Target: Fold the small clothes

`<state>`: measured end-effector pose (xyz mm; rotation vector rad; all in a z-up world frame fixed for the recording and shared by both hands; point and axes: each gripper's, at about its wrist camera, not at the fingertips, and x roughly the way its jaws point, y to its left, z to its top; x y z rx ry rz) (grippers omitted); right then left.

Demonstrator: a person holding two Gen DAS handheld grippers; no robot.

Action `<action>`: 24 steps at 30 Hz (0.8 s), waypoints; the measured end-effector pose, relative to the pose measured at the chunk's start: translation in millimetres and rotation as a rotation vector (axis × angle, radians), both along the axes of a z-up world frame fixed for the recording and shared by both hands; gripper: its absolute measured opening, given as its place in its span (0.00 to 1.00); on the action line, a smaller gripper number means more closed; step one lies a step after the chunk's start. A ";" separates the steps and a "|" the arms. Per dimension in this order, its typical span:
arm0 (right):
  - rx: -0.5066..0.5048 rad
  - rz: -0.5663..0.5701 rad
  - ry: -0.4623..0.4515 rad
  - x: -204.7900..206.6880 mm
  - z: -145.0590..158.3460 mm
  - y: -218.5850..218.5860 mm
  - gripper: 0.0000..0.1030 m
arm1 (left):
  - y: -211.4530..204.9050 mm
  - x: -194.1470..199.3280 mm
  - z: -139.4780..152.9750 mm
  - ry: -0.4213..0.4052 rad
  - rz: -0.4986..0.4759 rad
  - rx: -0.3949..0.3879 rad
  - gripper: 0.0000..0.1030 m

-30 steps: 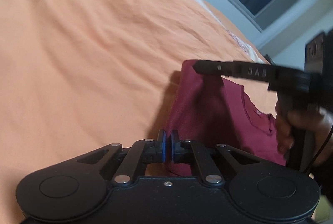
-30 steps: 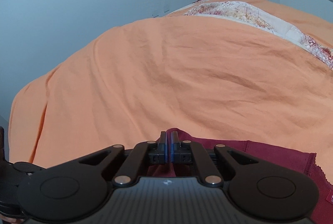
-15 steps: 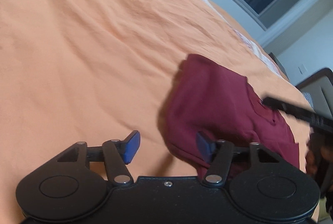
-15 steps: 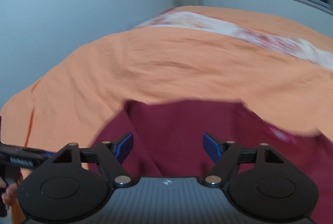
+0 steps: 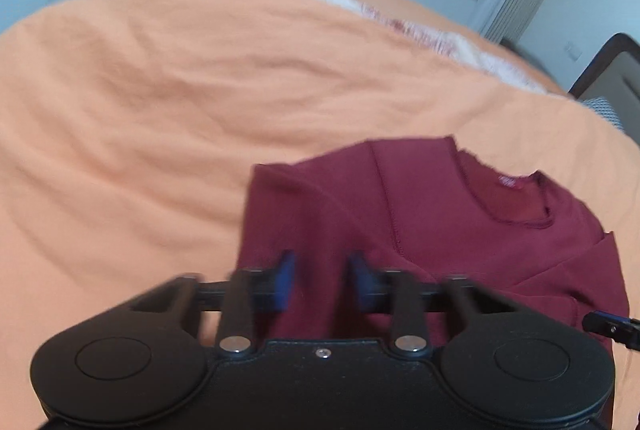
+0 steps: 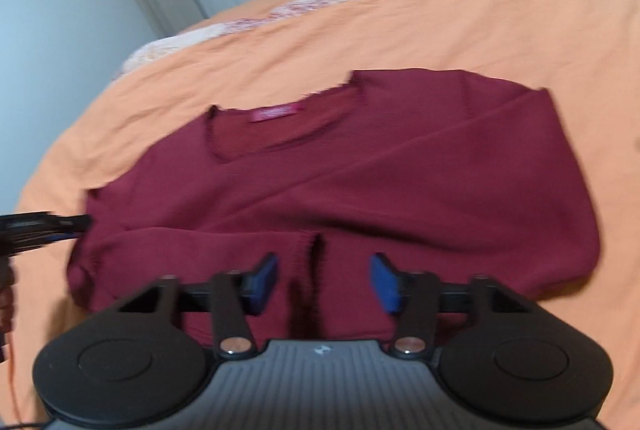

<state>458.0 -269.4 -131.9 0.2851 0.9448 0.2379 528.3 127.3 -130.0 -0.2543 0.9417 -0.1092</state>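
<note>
Sweater: my maroon sweater (image 6: 360, 182) lies flat on the orange bedspread (image 6: 520, 22), both sleeves crossed over its front.
Left gripper (image 5: 322, 280): jaws spread, empty, over a side edge.
Right gripper (image 6: 325, 282): jaws spread, empty, over the cuffs.
Progress: sleeves in, I judge; body fold remains.
Containers: none visible.

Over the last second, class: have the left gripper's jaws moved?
Yes. The left gripper was shut on the maroon top; its jaws now stand apart, and the top lies on the orange bedspread.
</note>
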 end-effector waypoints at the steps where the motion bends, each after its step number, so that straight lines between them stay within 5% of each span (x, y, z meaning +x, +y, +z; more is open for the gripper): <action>1: 0.014 0.023 0.010 2.7 -2.4 2.0 0.19 | -3.4 2.5 -3.5 0.002 0.009 0.011 0.20; 3: -0.018 0.053 0.030 7.7 -4.6 9.3 0.00 | -10.5 4.3 -7.9 -0.002 0.019 0.062 0.12; 8: -0.119 -0.046 -0.014 -3.2 9.4 -0.1 0.00 | -16.8 0.2 -11.8 -0.008 0.073 0.113 0.10; 12: -0.055 -0.040 0.006 -10.1 7.4 -16.4 0.02 | -13.1 -7.8 -2.4 -0.010 0.124 0.064 0.27; 14: -0.015 -0.030 0.005 -14.3 8.6 -20.3 0.16 | -11.4 -17.7 5.0 -0.039 0.119 0.037 0.42; 16: 0.032 -0.018 -0.009 -16.8 9.8 -19.9 0.54 | -13.8 -26.7 11.2 -0.069 0.106 0.050 0.50; 21: 0.012 0.039 -0.003 8.9 2.5 8.5 0.55 | -20.2 -17.9 11.4 -0.049 0.055 0.095 0.47; 23: -0.034 0.059 0.037 22.7 -6.2 21.7 0.30 | -22.1 -9.2 5.3 -0.019 0.051 0.115 0.46; 24: -0.057 0.063 0.028 24.5 -7.0 26.1 0.04 | -23.2 -6.1 1.1 -0.002 0.049 0.124 0.44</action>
